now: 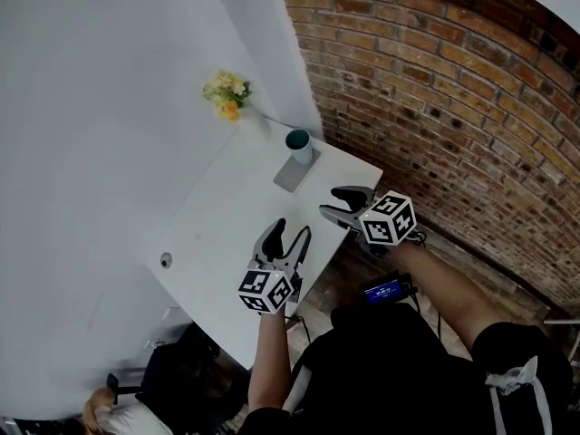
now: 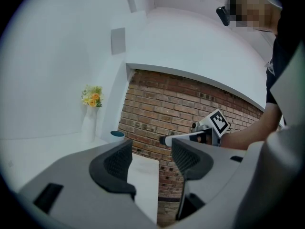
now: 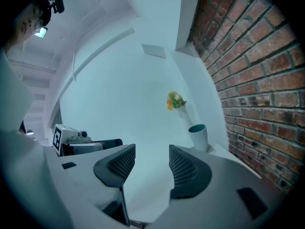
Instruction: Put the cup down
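Head view: cup [image 1: 298,143] stands on table [image 1: 217,225]. Left gripper [image 1: 292,229] and right gripper [image 1: 328,200] hover empty, jaws a little apart.

The head camera looks steeply down from high above on the table [image 1: 217,216]. It takes in the left gripper [image 1: 292,229] and the right gripper [image 1: 331,200]. Each gripper camera sits low, close behind its own jaws. The left one faces the brick wall [image 1: 453,107], the right one the white wall [image 1: 91,107]. Each catches the other gripper. All three views share the cup [image 1: 297,143] and flowers [image 1: 227,91].
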The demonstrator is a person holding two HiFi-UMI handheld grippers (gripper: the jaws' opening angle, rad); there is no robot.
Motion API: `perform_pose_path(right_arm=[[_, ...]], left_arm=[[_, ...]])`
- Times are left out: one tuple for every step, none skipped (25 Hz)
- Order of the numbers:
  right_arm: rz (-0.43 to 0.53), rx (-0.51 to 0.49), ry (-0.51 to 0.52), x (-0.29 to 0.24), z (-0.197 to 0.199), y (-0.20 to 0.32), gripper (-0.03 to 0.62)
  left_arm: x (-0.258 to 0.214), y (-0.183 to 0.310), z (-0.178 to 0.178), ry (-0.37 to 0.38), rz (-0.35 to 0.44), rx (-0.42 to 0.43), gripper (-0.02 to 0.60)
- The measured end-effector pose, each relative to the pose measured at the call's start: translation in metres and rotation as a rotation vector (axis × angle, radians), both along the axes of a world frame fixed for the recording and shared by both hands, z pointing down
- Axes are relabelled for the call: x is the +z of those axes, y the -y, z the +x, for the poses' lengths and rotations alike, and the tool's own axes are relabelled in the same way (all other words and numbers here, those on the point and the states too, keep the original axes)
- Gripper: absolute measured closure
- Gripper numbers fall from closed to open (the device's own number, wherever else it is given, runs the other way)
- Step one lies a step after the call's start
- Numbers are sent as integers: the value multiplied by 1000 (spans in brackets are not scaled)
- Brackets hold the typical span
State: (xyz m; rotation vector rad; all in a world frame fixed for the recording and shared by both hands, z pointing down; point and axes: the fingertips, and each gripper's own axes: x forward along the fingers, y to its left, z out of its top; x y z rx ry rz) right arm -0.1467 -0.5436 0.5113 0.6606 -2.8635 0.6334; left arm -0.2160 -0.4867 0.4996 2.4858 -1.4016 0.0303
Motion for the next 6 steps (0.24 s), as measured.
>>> perform_pose_path(right_arm=[[0,0,-2,1,0,0,361],[-1,-1,-4,1,-1,0,361],[-1,-1,-6,2,-1,1,361],[-2,0,-9,2,-1,1,361],[-2,0,-11,3,0,1,359],[-3,0,-13,3,0,1,361]], left_arm=[[0,0,0,-1,0,0,314],[0,1,-1,-1,0,0,314],[0,1,-1,-1,0,1,314],[1,1,-1,-2,0,2,314],[1,2,0,-3,-1,3,314],[1,2,0,-3,-1,3,314]])
